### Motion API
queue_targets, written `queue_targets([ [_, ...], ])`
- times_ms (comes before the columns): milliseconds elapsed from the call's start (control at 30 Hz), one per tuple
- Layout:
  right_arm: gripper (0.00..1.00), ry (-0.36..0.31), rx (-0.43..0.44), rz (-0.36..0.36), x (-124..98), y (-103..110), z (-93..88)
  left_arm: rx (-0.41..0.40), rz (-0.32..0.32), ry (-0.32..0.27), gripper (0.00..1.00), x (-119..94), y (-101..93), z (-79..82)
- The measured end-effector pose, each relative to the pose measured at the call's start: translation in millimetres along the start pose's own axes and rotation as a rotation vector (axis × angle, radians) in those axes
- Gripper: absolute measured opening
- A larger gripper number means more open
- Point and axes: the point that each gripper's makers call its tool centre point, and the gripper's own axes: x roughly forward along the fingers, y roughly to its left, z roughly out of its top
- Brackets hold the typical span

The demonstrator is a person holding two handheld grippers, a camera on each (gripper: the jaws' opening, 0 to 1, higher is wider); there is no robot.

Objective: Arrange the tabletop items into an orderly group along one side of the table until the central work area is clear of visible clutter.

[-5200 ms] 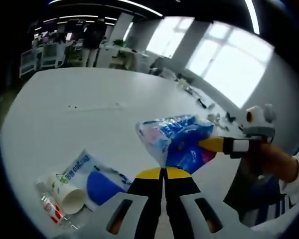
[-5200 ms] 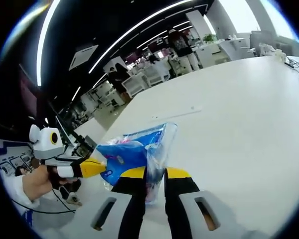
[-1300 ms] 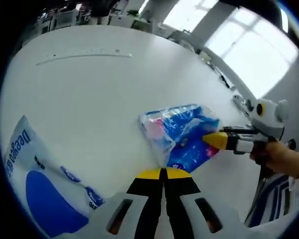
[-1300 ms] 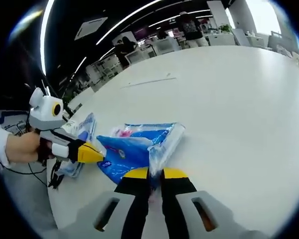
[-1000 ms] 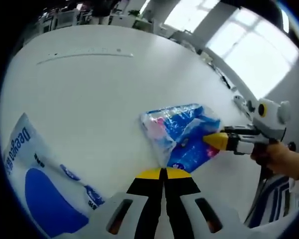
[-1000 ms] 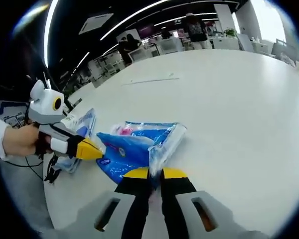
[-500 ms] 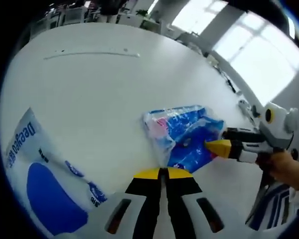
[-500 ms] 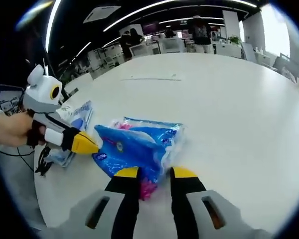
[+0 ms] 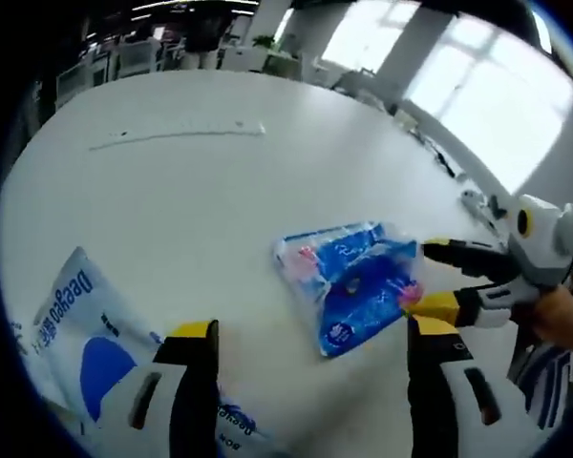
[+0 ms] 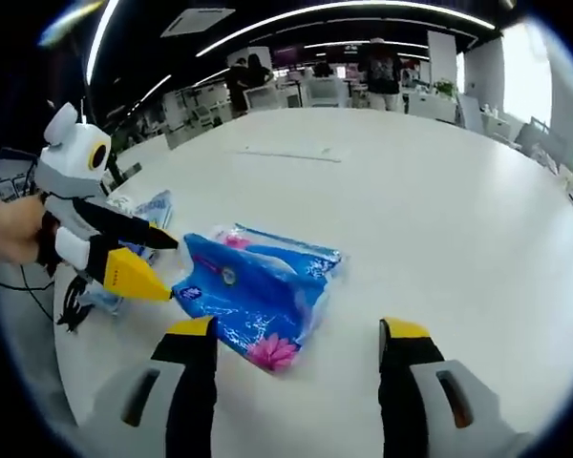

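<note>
Both my tongs, left (image 9: 310, 334) and right (image 10: 298, 334), gape wide; blue packet (image 9: 353, 296) lies flat just ahead between them, long axis slanting, right tong nearer.

A glossy, crinkled blue plastic packet (image 9: 355, 292) lies on the smooth, matt white table (image 9: 172, 200).

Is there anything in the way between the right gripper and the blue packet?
Nothing visible. The right gripper has its jaws spread wide, and the blue packet lies flat on the white table just ahead of them, with bare tabletop between.
</note>
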Motion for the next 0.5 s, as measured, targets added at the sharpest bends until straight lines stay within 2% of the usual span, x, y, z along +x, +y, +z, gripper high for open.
queue_targets([
  [33,0.81,0.002,-0.007,-0.017,-1,-3,-0.1,0.033,0.022,-0.005,0.9,-2,3.4,1.8],
  [100,0.94,-0.005,-0.01,-0.029,-3,-4,2.6,0.057,0.03,0.003,0.94,-6,3.8,1.2],
  [200,0.93,-0.012,0.0,-0.028,-6,-4,4.6,0.037,0.033,0.023,0.95,-11,5.7,-1.3],
  [333,0.93,-0.018,0.003,-0.028,-10,0,9.5,0.007,0.03,0.018,0.94,-19,7.6,-1.3],
  [500,0.92,-0.029,-0.002,-0.021,-17,10,17.8,0.012,0.025,0.013,0.92,-33,6.6,0.3],
])
